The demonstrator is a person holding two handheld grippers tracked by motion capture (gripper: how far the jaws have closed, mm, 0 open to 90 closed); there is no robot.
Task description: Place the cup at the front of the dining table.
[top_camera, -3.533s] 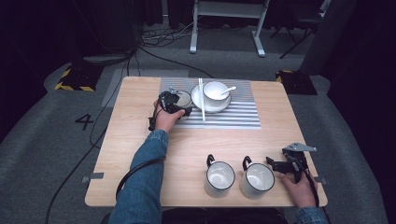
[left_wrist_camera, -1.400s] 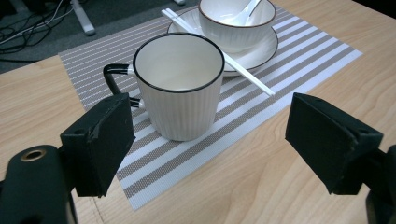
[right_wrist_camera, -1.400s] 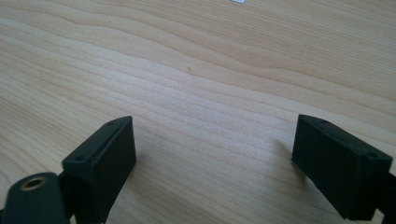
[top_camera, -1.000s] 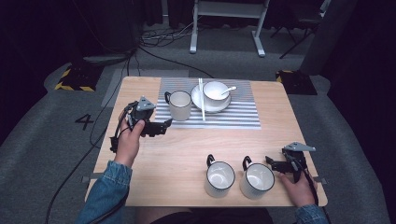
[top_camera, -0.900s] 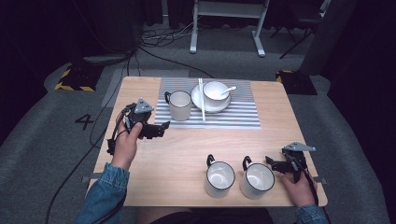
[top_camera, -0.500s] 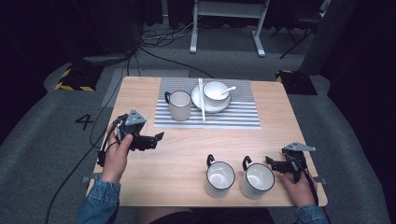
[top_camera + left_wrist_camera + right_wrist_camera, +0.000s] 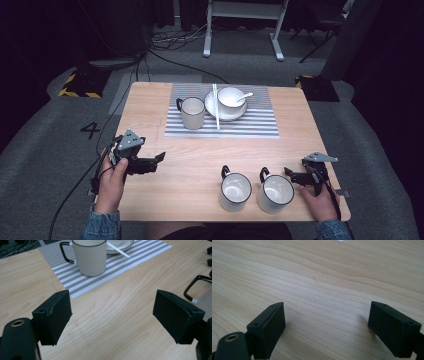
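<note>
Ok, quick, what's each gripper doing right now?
Left gripper: open, empty, over bare table.
Right gripper: open, empty, beside the near mugs.

Pale wooden table (image 7: 300, 130) evenly lit from above, surrounding floor and background dim to black; shadows soft and short; no harsh glare. High view slightly soft; gripper views sharp on wood grain, black jaws nearest the lens blurred.
</note>
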